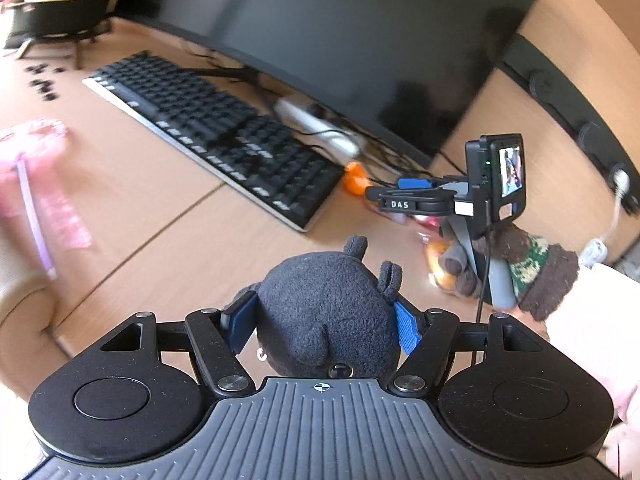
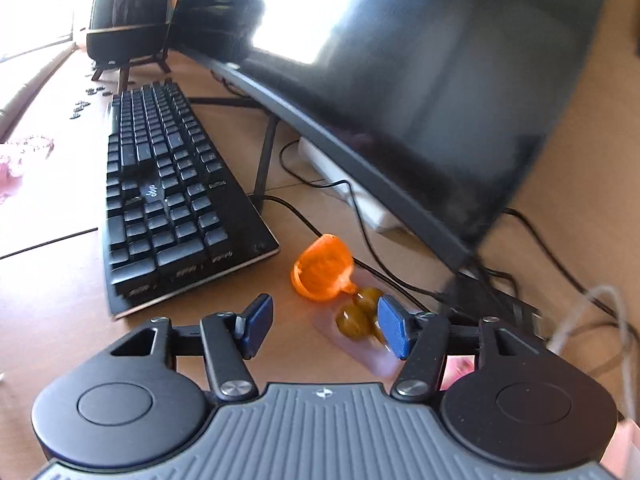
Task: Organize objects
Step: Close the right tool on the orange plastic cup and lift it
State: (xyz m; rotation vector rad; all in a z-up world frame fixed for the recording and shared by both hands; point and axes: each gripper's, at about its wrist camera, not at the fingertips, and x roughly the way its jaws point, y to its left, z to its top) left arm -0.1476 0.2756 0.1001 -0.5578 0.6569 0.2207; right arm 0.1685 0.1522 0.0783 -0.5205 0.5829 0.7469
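Dark plush toy (image 1: 324,312) sits clamped between the blue pads (image 1: 406,326) of the left gripper (image 1: 325,322), ears pointing away from the camera, carried above the wooden desk (image 1: 160,216). So one object is in hand but not yet put anywhere.

Right gripper (image 2: 325,322): fingers apart, nothing between them. In the right wrist view it hovers low over the desk, angled down. Just beyond its right pad (image 2: 394,326) lies a clear packet of small yellow-brown pieces (image 2: 358,316), and beside that an orange plastic piece (image 2: 322,266), close to the near corner of the black keyboard (image 2: 160,188). Neither is gripped. Packet is blurred; contents not identifiable.

From the left wrist view, the right gripper (image 1: 384,196) reaches in level from the right, held by a hand in a brown and camouflage glove (image 1: 532,268), pointing toward the orange piece (image 1: 354,178).

Farther out: a large dark monitor (image 1: 360,48), white power strip (image 1: 320,128) and cables beneath it, pink wrapping (image 1: 44,184) at left, small dark bits (image 1: 42,84) scattered on the desk.

Judgement: early going. Several loose items remain; no visible destination for them.
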